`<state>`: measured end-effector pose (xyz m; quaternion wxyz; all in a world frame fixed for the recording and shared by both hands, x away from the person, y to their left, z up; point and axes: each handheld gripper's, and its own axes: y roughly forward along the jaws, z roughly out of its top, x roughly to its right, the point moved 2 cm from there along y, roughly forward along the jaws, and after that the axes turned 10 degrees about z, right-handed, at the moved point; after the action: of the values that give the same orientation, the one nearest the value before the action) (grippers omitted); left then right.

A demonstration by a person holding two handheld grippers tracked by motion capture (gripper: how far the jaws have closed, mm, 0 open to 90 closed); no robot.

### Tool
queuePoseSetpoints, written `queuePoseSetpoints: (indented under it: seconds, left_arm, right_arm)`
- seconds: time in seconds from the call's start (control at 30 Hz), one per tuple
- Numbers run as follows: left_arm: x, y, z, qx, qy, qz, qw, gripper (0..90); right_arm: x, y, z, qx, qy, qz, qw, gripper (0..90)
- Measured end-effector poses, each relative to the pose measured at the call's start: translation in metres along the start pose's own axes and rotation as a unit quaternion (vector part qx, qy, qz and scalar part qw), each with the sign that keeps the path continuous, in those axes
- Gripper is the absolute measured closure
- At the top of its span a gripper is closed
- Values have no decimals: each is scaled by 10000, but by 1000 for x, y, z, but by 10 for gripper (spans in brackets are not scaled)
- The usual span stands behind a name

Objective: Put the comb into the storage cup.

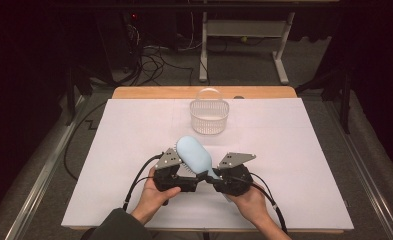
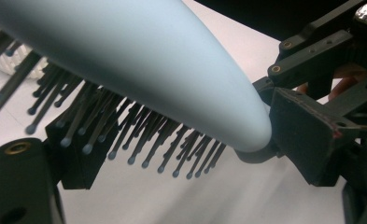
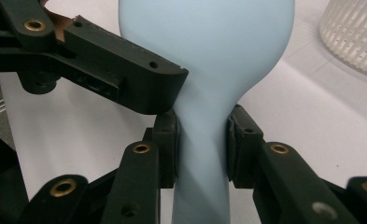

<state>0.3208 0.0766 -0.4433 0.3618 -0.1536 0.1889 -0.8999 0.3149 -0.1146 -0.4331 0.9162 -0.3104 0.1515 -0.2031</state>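
Hairbrush (image 1: pixel 194 156) is held above the desk (image 1: pixel 294 150), handle clamped by right gripper (image 3: pixel 201 142) jaws; long axis runs away toward basket (image 1: pixel 209 116). Left gripper (image 1: pixel 180 176) jaws sit beside the bristles, spread undeterminable.

Black grippers (image 1: pixel 200 181), brass-coloured screws, grey triangular top plates, black trailing cables; dark sleeve (image 1: pixel 118 226).

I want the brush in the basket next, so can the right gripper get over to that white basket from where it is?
Probably yes: bare table lies between the right gripper, shut on the hairbrush, and the basket.
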Motion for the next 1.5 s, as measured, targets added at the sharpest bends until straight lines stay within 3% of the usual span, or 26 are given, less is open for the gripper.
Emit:
queuePoseSetpoints:
  seconds: [0.13, 0.5, 0.9, 1.03, 1.13, 1.5]
  left_arm:
    - [1, -1, 2, -18, -146, -24, 9999, 191]
    - [2, -2, 3, 14, -286, -92, 9995, 235]
    - [2, -7, 3, 12, -181, -207, 9996, 326]
    - [4, -10, 6, 123, -156, -230, 9995, 424]
    - [7, -14, 9, 113, 4, -136, 9998, 455]
    - [4, -17, 12, -2, -193, -297, 9994, 498]
  right_arm:
    - [-2, 1, 1, 26, -37, 25, 10000, 704]
    - [-4, 2, 4, 70, -84, 5, 9999, 704]
    - [-7, 3, 5, 57, -199, -97, 9997, 703]
    - [-7, 3, 5, 28, -220, -142, 9997, 702]
    - [-9, 5, 6, -30, -307, -213, 9993, 701]
    - [-12, 6, 9, -27, -381, -264, 9989, 702]
